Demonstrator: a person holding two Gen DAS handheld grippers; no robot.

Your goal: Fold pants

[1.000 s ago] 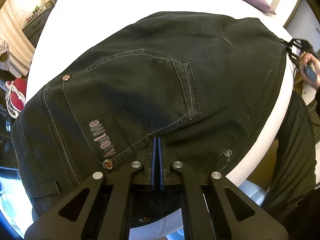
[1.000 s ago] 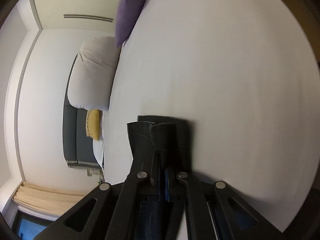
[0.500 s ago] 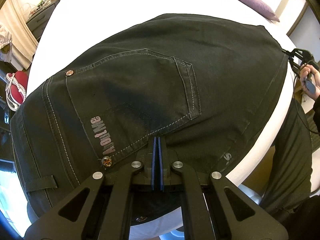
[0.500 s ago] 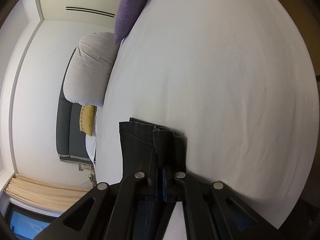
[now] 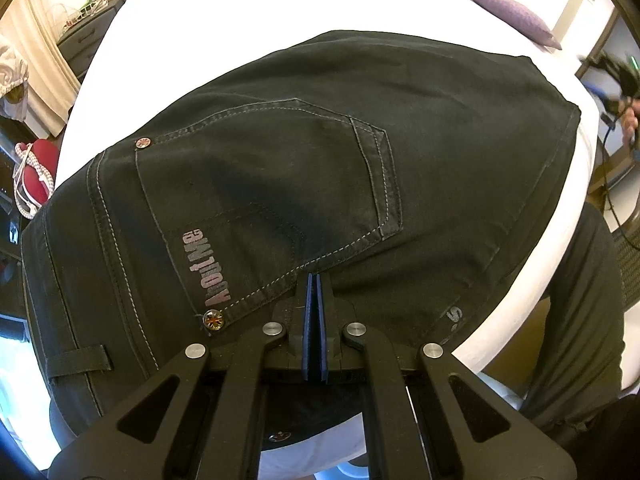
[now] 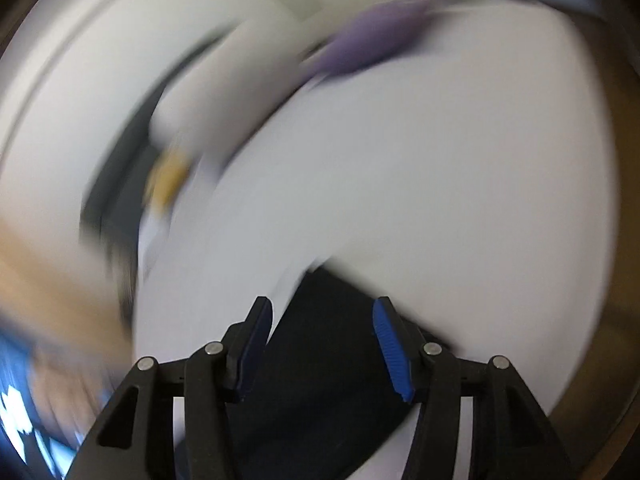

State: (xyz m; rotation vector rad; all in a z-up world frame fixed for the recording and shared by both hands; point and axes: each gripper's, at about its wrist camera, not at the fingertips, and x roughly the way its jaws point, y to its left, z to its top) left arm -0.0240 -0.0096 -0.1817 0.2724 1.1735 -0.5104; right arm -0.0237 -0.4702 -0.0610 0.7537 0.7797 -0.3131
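Black jeans (image 5: pixel 320 168) lie folded flat on the white bed (image 5: pixel 240 20), back pocket up, with "About Me" lettering near the waistband. My left gripper (image 5: pixel 314 280) is shut, its blue pads together over the jeans' near edge by the pocket corner; whether cloth is pinched I cannot tell. My right gripper (image 6: pixel 322 312) is open, blue pads wide apart above the jeans' dark end (image 6: pixel 320 360). It also shows in the left wrist view (image 5: pixel 616 76), lifted off the jeans' far right corner. The right wrist view is motion-blurred.
A purple cushion (image 5: pixel 516 16) lies at the bed's far right, also blurred in the right wrist view (image 6: pixel 372 40). A white pillow (image 6: pixel 224 92) sits by the headboard. A red item (image 5: pixel 34 172) and curtain (image 5: pixel 24 36) stand left. The person's leg (image 5: pixel 576 300) is right.
My right gripper opened, let go of the jeans' end, and swung away and rotated fast. My left gripper stayed shut at the waistband, shifting slightly.
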